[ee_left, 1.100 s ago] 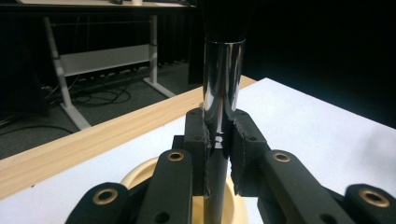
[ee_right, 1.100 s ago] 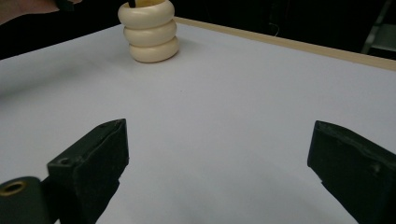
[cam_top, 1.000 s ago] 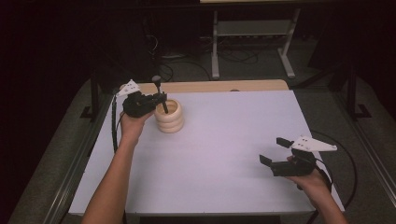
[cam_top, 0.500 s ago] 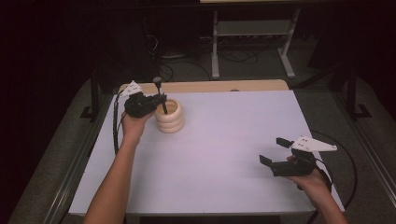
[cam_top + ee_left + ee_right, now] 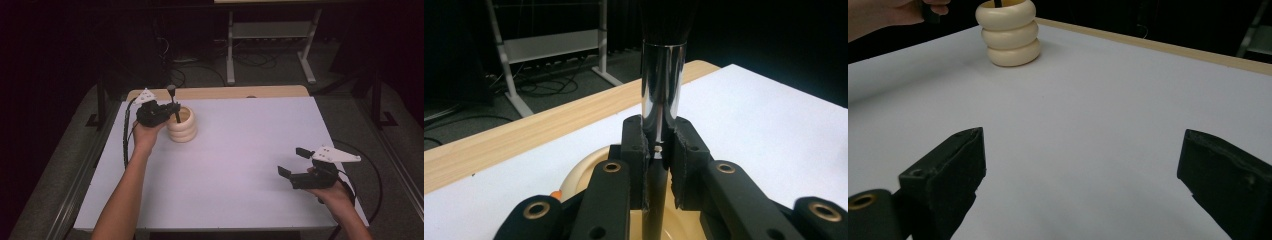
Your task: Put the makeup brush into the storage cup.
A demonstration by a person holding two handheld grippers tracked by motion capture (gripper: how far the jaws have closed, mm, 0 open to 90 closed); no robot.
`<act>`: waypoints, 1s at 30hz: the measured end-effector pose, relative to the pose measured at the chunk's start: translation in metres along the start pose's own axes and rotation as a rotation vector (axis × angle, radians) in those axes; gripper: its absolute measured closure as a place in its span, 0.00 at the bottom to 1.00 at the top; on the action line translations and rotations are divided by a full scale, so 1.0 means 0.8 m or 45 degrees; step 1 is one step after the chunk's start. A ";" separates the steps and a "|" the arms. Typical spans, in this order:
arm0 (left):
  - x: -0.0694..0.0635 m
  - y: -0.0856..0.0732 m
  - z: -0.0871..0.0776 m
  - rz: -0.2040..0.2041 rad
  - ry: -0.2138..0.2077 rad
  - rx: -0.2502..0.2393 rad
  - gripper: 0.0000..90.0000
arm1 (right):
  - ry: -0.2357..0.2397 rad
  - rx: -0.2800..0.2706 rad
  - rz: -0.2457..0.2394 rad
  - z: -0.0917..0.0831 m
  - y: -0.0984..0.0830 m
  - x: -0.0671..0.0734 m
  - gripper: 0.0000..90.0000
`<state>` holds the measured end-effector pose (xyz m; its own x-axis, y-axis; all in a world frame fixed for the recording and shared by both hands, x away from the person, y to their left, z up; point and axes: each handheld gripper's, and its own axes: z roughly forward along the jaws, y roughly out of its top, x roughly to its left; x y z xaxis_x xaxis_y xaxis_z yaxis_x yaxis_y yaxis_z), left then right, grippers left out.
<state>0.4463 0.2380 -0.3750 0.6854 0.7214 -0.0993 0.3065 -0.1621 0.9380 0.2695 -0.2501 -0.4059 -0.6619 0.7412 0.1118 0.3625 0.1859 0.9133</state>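
Far left of the tabletop [image 5: 240, 165]: my left hand-held gripper [image 5: 172, 111] is pinching a makeup brush [image 5: 663, 75] low on its chrome ferrule, right where the dark handle starts. Brush stands upright, bristles up, handle end down inside the mouth of the cream ribbed holder [image 5: 182, 125]. In the left gripper view the pads press on either side of the shaft, with the holder's pale rim just below them. A small orange spot shows at the rim near the left jaw; can't tell what it is. Whether the handle tip rests on the holder's bottom is hidden. Middle of the tabletop is bare white, wooden edge strip along the far side. Near right: my right hand-held gripper [image 5: 291, 162] hovers low over the surface, jaws spread wide, nothing between them; the right gripper view looks across to the holder, well apart. My read: the brush is lined up and partly in the holder, so the carrying part looks done. Left to do: let it settle, release, back the left hand away.
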 end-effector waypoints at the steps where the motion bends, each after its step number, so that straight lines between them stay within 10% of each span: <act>1: 0.000 -0.001 0.001 -0.004 -0.001 -0.002 0.87 | 0.001 -0.002 -0.003 0.000 0.000 0.000 0.05; 16: 0.005 -0.014 0.004 -0.018 0.008 0.025 0.85 | -0.003 0.000 -0.002 0.000 0.000 0.000 0.05; 25: 0.006 -0.015 0.006 -0.051 0.070 0.004 0.31 | -0.004 -0.002 -0.004 -0.001 0.000 0.000 0.05; 30: 0.004 -0.013 0.006 -0.033 0.094 0.015 0.17 | -0.001 -0.004 -0.003 -0.001 0.000 0.000 0.05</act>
<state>0.4484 0.2388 -0.3867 0.6270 0.7728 -0.0984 0.3314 -0.1503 0.9314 0.2692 -0.2503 -0.4055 -0.6620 0.7415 0.1096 0.3593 0.1856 0.9146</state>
